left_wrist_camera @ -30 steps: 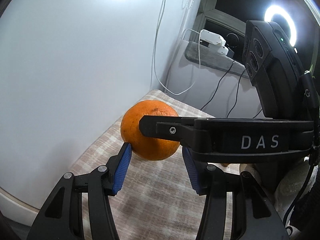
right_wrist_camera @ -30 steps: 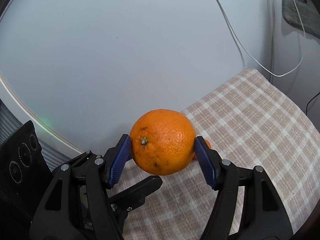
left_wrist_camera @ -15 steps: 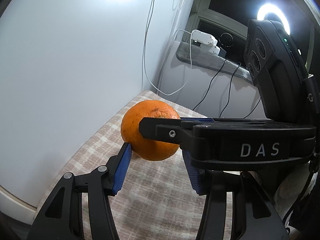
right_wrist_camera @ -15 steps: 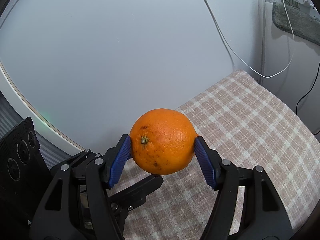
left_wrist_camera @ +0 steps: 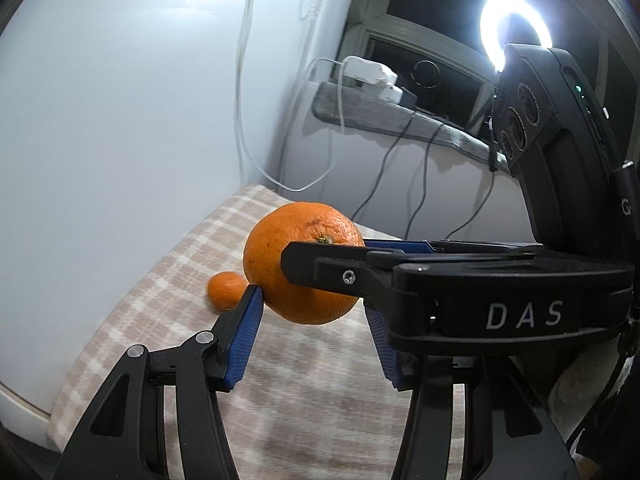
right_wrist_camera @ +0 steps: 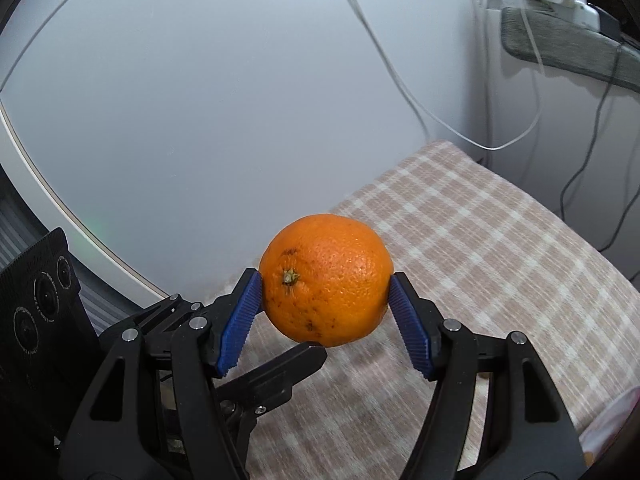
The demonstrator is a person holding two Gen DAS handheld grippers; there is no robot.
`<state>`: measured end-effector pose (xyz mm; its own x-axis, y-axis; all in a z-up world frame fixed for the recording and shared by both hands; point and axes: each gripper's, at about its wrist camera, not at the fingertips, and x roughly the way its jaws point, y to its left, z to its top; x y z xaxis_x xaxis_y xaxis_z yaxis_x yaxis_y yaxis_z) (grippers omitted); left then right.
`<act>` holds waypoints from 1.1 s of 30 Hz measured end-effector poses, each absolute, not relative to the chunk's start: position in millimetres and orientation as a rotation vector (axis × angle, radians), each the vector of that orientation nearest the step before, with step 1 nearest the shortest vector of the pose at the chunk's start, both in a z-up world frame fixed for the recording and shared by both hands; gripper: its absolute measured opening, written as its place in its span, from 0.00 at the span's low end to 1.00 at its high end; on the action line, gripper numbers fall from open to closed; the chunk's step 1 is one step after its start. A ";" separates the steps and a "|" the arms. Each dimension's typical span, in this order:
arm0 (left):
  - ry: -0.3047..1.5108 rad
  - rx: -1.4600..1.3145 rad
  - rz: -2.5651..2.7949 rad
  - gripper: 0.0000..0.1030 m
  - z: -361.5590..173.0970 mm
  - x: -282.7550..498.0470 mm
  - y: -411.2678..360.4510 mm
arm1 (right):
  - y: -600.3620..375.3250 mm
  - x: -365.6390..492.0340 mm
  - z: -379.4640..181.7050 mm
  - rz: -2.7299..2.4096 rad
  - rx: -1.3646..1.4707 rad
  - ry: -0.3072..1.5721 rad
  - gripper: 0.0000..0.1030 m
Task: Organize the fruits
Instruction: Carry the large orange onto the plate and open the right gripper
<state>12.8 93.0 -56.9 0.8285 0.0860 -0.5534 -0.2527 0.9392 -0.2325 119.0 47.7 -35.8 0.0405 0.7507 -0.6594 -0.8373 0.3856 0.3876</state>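
A padded surface under a beige-and-white checked cloth (right_wrist_camera: 500, 240), possibly a cushioned bench, runs along the pale wall at its left edge. A small orange fruit (left_wrist_camera: 226, 291), blurred, lies directly on the cloth close to that edge, near the far corner where the white cable hangs.

A ring light (left_wrist_camera: 516, 30) glares at one o'clock in the left view; both views show motion blur low down and fisheye bending with dark corners.
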 end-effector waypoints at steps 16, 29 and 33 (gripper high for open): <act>0.591 -0.244 0.037 0.49 -53.9 47.3 30.5 | -45.1 144.6 -35.5 1.076 -0.042 0.925 0.66; 0.634 -0.224 -0.141 0.49 -63.1 86.1 -38.0 | -134.9 171.7 -46.2 0.909 0.014 0.955 0.66; 0.658 -0.215 -0.175 0.49 -67.9 95.5 -51.7 | -150.8 177.8 -53.8 0.862 0.026 0.972 0.66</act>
